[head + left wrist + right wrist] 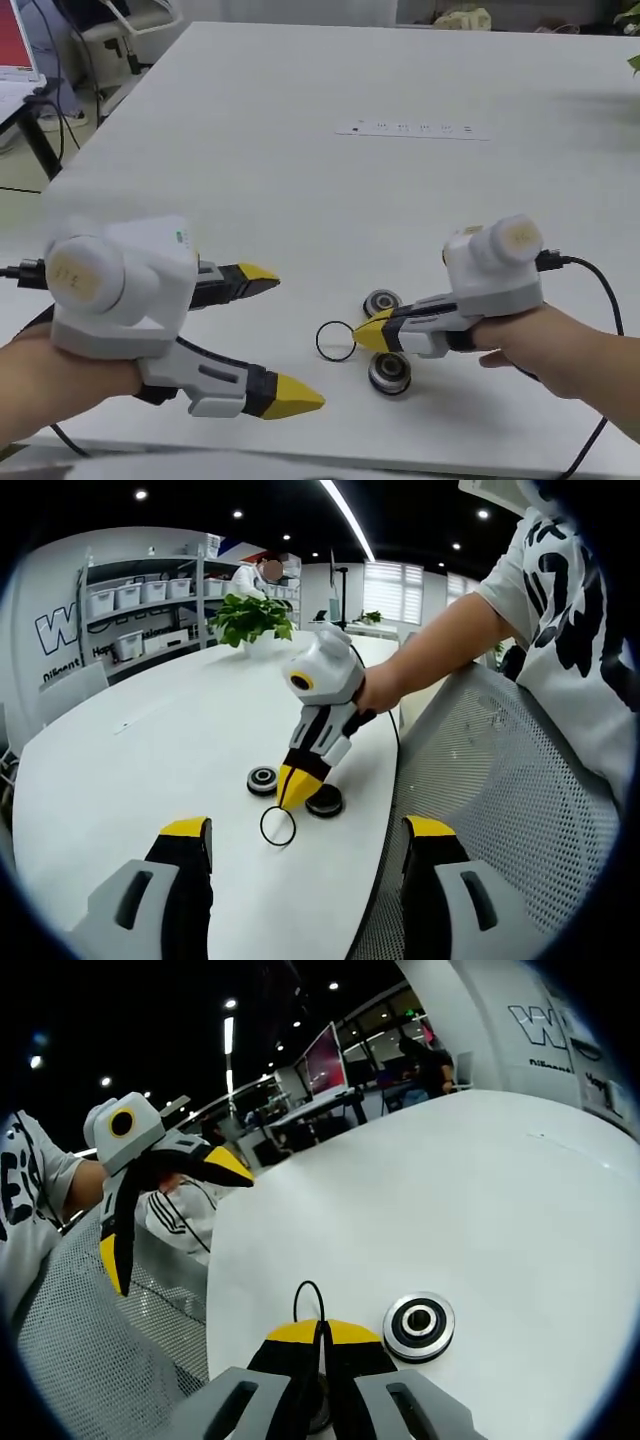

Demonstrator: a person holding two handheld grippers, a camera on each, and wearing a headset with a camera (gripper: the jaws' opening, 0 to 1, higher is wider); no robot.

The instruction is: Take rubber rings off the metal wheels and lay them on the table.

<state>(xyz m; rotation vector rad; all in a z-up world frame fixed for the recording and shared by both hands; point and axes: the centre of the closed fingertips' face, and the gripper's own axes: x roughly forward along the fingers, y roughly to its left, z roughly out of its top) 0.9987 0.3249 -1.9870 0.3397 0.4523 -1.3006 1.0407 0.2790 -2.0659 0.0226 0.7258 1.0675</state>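
A loose black rubber ring (336, 341) lies flat on the white table (300, 180). My right gripper (358, 337) is shut, and its yellow tips pinch the ring's near edge (307, 1302). Two metal wheels with black rims flank that gripper, one beyond it (382, 302) and one nearer me (389, 372). One wheel (420, 1325) sits just right of the shut jaws. The left gripper view has the ring (278, 826), both wheels (262, 779) (324, 802) and the right gripper (287, 796) ahead. My left gripper (285, 338) hovers left of the ring, open wide and empty.
A white power strip (412, 129) lies far back on the table. The table's front edge runs close below the wheels. A mesh chair (480, 780) stands beside the table, and a potted plant (250, 620) stands at its far end.
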